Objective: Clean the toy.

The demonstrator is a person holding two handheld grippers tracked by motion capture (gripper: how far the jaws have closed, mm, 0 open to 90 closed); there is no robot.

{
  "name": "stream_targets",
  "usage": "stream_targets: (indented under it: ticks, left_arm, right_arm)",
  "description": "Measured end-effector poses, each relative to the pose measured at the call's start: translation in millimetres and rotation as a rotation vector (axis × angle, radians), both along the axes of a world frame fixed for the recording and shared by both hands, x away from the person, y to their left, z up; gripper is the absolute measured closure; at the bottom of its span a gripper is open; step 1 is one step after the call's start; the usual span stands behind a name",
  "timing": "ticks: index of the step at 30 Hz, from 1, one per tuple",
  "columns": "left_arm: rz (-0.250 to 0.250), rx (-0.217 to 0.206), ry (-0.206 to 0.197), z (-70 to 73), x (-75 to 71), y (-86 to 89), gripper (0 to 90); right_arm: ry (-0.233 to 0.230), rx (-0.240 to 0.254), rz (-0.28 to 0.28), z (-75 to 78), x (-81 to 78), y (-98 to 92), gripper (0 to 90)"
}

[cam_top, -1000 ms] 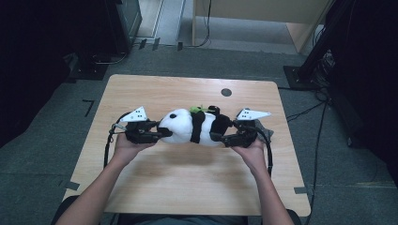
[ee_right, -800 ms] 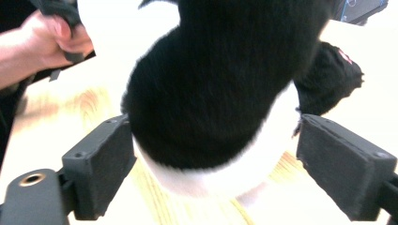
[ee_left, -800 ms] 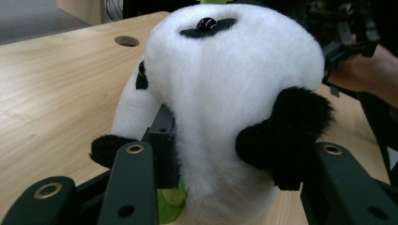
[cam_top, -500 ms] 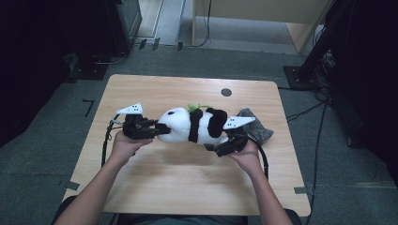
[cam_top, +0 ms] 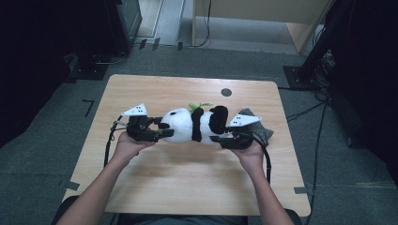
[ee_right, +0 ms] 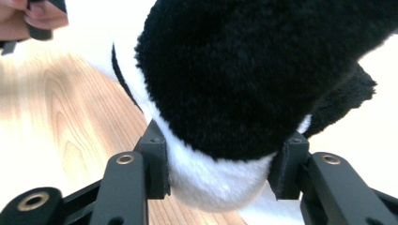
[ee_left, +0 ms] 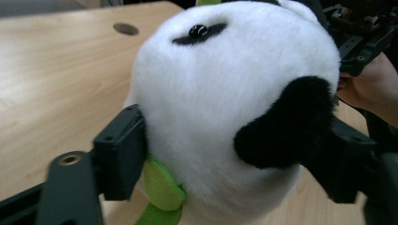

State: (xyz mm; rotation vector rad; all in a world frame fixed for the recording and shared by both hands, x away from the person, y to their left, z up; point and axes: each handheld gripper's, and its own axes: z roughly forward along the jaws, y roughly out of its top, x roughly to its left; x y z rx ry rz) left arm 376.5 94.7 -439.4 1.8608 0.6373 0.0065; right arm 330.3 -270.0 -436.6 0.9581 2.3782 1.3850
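A plush panda (cam_top: 195, 125) lies on its side across the middle of the wooden surface (cam_top: 187, 187), head toward the left claw (cam_top: 157, 132) and dark hind end toward the right claw (cam_top: 224, 139); a green leaf (cam_top: 199, 105) sticks up from its far side; a grey cloth (cam_top: 256, 129) lies on the surface just behind the right hand (cam_top: 248, 152).

The left claw's jaws have just been opening; in the left gripper view they stand wide around the panda's white head (ee_left: 225, 108), the left pad touching the cheek beside a green tag (ee_left: 159, 185), the other jaw behind the black ear (ee_left: 281, 124); whether they press or merely touch I cannot tell.

The right claw's jaws have just been closing; in the right gripper view both pads press into the panda's black-and-white rump (ee_right: 220, 178), so it is clenched on the panda.
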Motion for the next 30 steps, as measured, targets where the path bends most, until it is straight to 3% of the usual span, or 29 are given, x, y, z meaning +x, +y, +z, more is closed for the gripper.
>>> stream_targets:
  ticks: [3,6,10,12,15,20,23,25,28,30]
  left_arm:
    - [0.043,0.005,-0.051,4.2,-2.8,6.7,25.7]
    - [0.039,-0.011,-0.044,4.2,-1.6,15.7,25.7]
    - [0.008,0.042,-0.07,-3.0,-7.0,16.1,25.3]
    - [-0.007,0.069,-0.103,-4.8,-10.3,13.2,25.3]
    - [-0.021,0.086,-0.129,-7.6,-13.9,11.5,25.4]
    - [-0.03,0.067,-0.132,-13.2,-16.5,8.0,24.2]
    - [-0.027,0.045,-0.154,-16.6,-18.1,4.0,16.6]
    - [-0.022,0.037,-0.18,-18.7,-21.1,-1.7,6.8]
    - [0.026,0.092,-0.201,-19.2,-24.4,-10.8,3.0]
    - [0.036,0.096,-0.186,-20.1,-22.6,-9.1,9.1]
  right_arm:
    - [0.026,0.009,-0.032,1.6,1.7,-6.3,53.3]
    - [0.054,0.016,-0.046,1.0,3.3,-13.2,55.1]
    - [0.084,0.05,-0.064,3.3,4.0,-17.0,55.8]
    - [0.09,0.072,-0.072,5.1,3.8,-18.3,55.8]
    - [0.093,0.106,-0.065,8.6,3.2,-20.3,55.5]
    - [0.093,0.149,-0.045,14.5,0.1,-19.5,55.4]
    - [0.12,0.187,-0.009,15.1,0.0,-14.5,55.4]
    - [0.141,0.207,0.013,14.0,0.1,-10.3,55.4]
    - [0.154,0.207,0.042,12.1,-0.8,1.0,54.5]
    - [0.149,0.196,0.027,10.8,-1.2,4.7,51.9]
